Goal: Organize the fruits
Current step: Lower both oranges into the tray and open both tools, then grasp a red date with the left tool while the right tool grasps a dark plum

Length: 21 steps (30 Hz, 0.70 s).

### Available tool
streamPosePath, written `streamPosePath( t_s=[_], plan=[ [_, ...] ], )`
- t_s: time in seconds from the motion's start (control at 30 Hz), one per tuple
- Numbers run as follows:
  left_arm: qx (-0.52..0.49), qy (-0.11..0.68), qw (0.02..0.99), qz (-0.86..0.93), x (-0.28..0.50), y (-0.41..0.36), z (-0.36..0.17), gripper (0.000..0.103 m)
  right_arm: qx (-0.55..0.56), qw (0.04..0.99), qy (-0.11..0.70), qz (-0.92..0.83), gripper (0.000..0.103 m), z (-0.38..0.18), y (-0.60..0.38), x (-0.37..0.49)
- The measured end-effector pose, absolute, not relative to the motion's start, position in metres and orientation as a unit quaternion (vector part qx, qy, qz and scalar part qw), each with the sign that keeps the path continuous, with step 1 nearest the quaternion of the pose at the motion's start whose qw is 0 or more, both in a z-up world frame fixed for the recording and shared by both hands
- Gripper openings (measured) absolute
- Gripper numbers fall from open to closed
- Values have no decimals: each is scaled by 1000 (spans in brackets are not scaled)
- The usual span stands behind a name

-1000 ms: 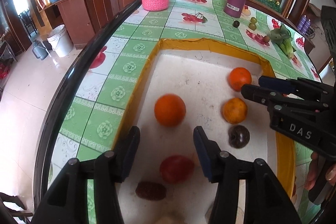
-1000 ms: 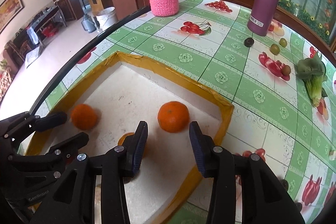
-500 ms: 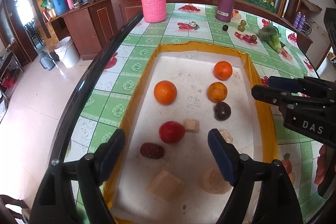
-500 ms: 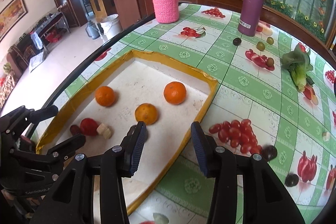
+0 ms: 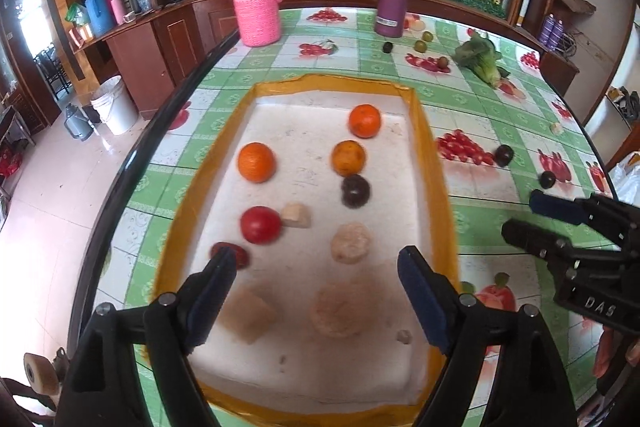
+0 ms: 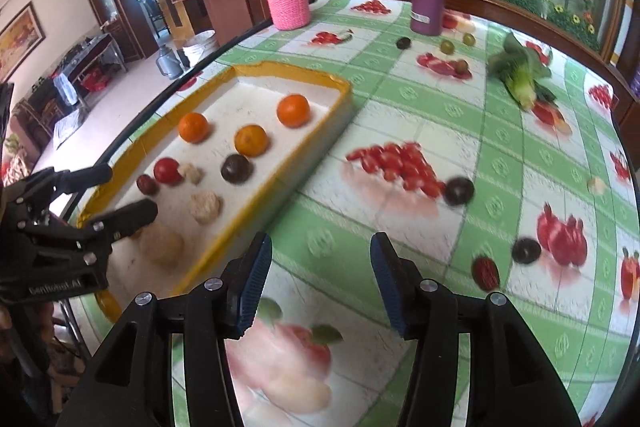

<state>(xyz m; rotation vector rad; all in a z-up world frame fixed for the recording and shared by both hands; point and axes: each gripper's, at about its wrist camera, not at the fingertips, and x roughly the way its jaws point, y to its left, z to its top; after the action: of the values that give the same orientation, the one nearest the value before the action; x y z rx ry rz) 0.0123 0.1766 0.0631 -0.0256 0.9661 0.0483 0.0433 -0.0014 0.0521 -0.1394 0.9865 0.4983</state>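
A white tray with a yellow rim (image 5: pixel 426 131) (image 6: pixel 332 143) holds three oranges (image 5: pixel 256 162) (image 6: pixel 251 140), a red fruit (image 5: pixel 260 225) (image 6: pixel 166 170), a dark plum (image 5: pixel 354 190) (image 6: pixel 236 168), a red date (image 5: pixel 232 251) and beige lumps. My left gripper (image 5: pixel 316 301) is open and empty above the tray's near end. My right gripper (image 6: pixel 318 281) is open and empty over the tablecloth right of the tray. Loose dark plums (image 6: pixel 459 190) (image 6: pixel 526 251) and a red date (image 6: pixel 485 273) lie on the cloth.
A pink knitted flask (image 5: pixel 256 7) and a purple bottle (image 5: pixel 394 5) stand at the back. A green vegetable (image 6: pixel 520 79) and small fruits (image 6: pixel 447 47) lie at the back right. The table's curved edge (image 5: pixel 132 163) runs along the left.
Both grippers have pulled back and up from the tray. The left one has opened wider. The right one has swung right, off the tray and over the tablecloth.
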Motion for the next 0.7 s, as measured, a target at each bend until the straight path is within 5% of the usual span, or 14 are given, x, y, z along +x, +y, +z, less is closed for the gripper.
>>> streamPosePath(
  t_s=[0.7],
  plan=[
    [38, 480, 873, -80, 12, 54, 67, 89, 17, 864, 485, 136, 51, 19, -145, 100]
  ],
)
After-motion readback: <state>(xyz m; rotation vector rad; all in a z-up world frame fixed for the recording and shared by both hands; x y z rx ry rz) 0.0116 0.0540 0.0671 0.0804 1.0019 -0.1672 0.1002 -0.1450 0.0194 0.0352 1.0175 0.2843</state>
